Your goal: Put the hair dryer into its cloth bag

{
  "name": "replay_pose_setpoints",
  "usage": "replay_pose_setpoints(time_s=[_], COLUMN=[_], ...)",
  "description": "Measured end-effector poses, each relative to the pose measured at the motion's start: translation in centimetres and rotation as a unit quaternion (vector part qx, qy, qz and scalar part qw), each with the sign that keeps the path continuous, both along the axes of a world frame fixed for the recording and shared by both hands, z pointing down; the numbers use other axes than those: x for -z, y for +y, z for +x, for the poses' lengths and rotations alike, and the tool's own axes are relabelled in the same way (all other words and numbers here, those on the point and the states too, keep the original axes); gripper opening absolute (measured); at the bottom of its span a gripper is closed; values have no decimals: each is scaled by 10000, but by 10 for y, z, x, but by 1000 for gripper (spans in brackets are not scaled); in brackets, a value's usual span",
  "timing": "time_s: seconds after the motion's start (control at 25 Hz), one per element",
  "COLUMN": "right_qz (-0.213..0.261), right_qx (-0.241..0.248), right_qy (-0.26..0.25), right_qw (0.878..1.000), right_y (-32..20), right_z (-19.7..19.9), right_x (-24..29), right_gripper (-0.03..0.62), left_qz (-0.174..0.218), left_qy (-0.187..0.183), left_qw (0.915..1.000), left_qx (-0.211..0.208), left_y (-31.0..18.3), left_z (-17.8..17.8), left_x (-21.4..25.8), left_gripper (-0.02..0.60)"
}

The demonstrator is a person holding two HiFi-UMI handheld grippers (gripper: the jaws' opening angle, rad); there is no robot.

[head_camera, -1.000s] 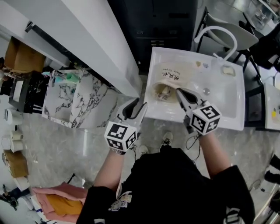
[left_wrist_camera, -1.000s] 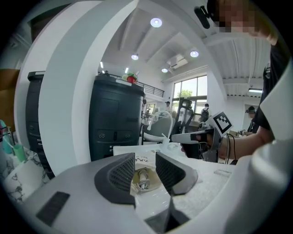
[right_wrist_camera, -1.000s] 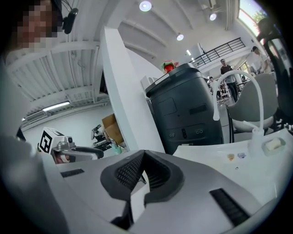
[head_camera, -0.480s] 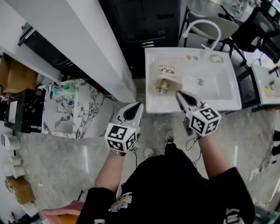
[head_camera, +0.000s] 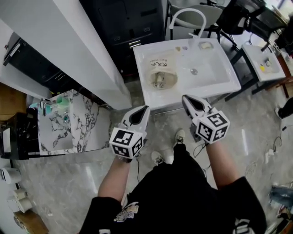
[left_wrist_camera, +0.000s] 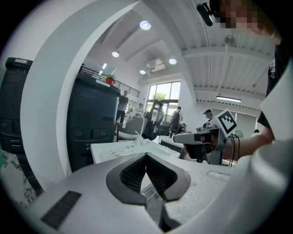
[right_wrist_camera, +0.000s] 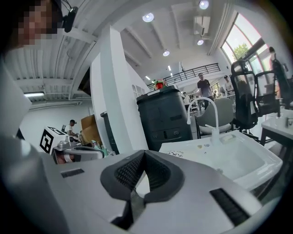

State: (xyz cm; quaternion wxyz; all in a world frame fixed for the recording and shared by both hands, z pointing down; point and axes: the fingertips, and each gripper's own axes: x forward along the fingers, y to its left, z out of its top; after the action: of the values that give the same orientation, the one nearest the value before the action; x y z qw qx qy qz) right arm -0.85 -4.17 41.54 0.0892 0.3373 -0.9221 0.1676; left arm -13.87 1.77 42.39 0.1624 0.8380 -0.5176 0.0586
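Left fingers [left_wrist_camera: 132, 173]: pressed together, nothing between them.
Right fingers [right_wrist_camera: 158, 173]: likewise together, empty.
Left gripper [head_camera: 144, 109] and right gripper [head_camera: 185, 98]: I hold them side by side and apart. Both point toward the sink [head_camera: 215, 77] but stop short of its near rim, over the floor [head_camera: 68, 183].
Bag [head_camera: 160, 61]: cream cloth with dark print. It lies in the left part of the sink with its open mouth toward me.
Dryer [head_camera: 158, 80]: shows in the bag's mouth, only partly seen and too small for detail.
Faucet [head_camera: 185, 13]: white and arched, at the sink's far rim.
Marbled top [head_camera: 68, 123]: left of the left gripper.
Dark cabinet [head_camera: 132, 23]: beyond the sink.
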Motion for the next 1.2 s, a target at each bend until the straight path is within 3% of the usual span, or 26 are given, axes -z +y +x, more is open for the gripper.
replay_pose_setpoints(time_s=[0.24, 1.2], right_qz=[206, 281], right_qx=[-10, 542], right_qy=[82, -72], right_qw=[9998, 9981], right_y=[19, 4], right_z=[11, 61], right_x=[12, 25], right_gripper=[-3, -3], left_qz=[193, 270], left_qy=[-12, -116], left_qw=[9998, 9984], left_qx=[-88, 487], left_y=[17, 9], left_z=[19, 77], left_x=[15, 30], left_gripper=[3, 3])
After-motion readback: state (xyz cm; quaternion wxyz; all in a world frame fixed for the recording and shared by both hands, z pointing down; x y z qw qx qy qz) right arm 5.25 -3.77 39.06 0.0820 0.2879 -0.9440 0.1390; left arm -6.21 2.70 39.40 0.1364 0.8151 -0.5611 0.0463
